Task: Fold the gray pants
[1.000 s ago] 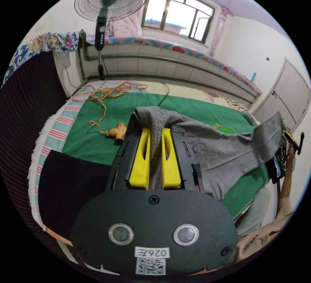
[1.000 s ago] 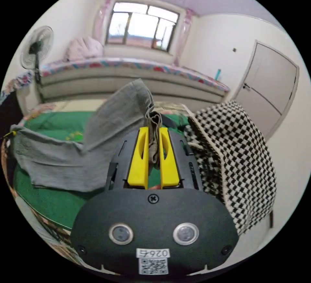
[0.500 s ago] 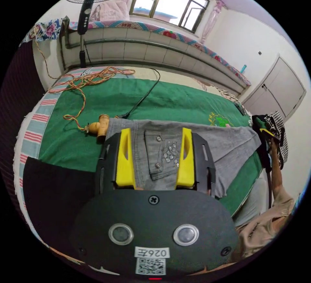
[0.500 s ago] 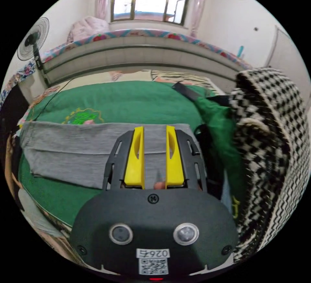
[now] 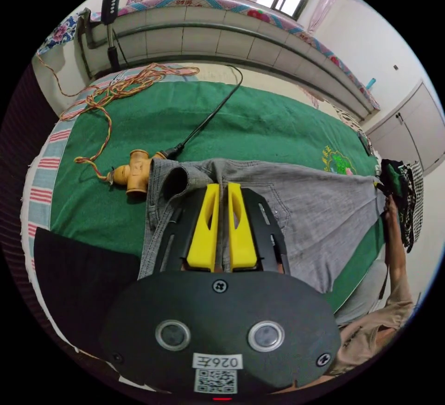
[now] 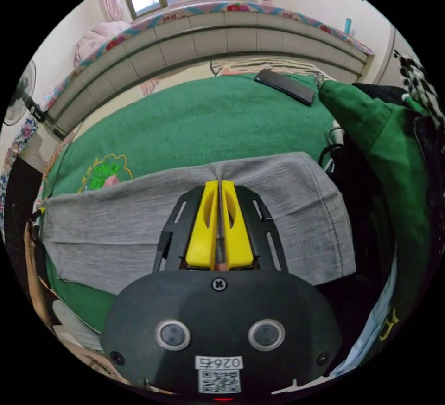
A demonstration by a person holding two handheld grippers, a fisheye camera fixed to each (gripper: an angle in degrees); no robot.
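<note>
Each camera rides close above its own claw, looking down and across the green bed cover [image 5: 259, 126] toward the window wall, the left from the waist end and the right from the hem end of the shared gray pants [image 6: 139, 219].

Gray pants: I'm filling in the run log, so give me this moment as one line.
gray pants: flat on green bedspread | left claw: shut on waistband | right claw: shut on leg end
</note>
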